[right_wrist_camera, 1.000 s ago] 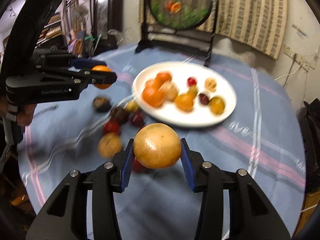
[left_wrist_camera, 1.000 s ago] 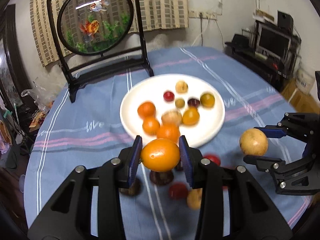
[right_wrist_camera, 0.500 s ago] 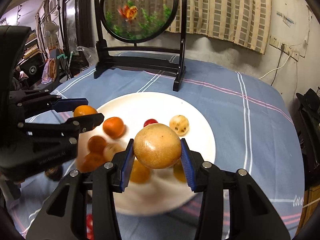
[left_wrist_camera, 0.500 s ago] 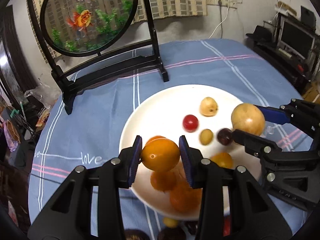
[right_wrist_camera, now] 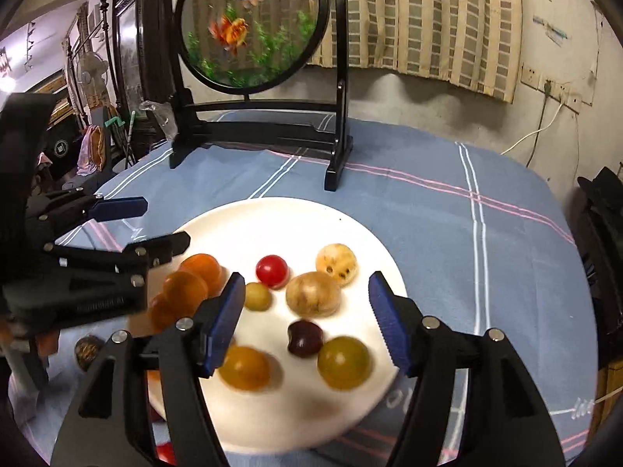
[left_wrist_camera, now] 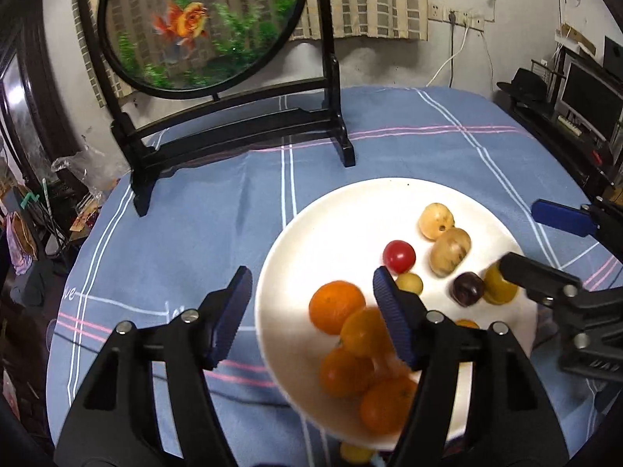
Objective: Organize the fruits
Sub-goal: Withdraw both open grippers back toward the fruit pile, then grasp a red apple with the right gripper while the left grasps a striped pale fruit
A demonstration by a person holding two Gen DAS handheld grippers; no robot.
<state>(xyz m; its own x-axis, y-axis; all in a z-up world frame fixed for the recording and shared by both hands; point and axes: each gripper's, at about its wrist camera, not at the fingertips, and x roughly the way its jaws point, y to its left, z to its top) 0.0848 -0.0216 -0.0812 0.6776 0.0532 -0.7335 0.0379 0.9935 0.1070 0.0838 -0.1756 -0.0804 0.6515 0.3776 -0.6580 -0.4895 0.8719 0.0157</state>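
A white plate [left_wrist_camera: 350, 202] [right_wrist_camera: 296, 218] on the blue cloth holds several fruits. My left gripper [left_wrist_camera: 311, 311] is open and empty over the plate's left rim, with an orange [left_wrist_camera: 337, 307] just in front of it and more oranges [left_wrist_camera: 350, 369] beside it. My right gripper [right_wrist_camera: 307, 319] is open and empty above the plate's near side. A tan round fruit [right_wrist_camera: 313, 294] [left_wrist_camera: 449, 251] lies between its fingers, next to a red tomato [right_wrist_camera: 271, 270], a dark plum [right_wrist_camera: 305, 337] and a yellow-green fruit [right_wrist_camera: 342, 362].
A black-framed round goldfish screen [left_wrist_camera: 202, 23] [right_wrist_camera: 253, 23] stands at the back of the table. A few loose fruits [right_wrist_camera: 87, 348] lie on the cloth by the plate's near left edge. A desk with monitors [left_wrist_camera: 588, 93] is at the right.
Both grippers moved forward over the plate and opened. The orange left my left gripper and the tan fruit left my right gripper; both now lie on the plate.
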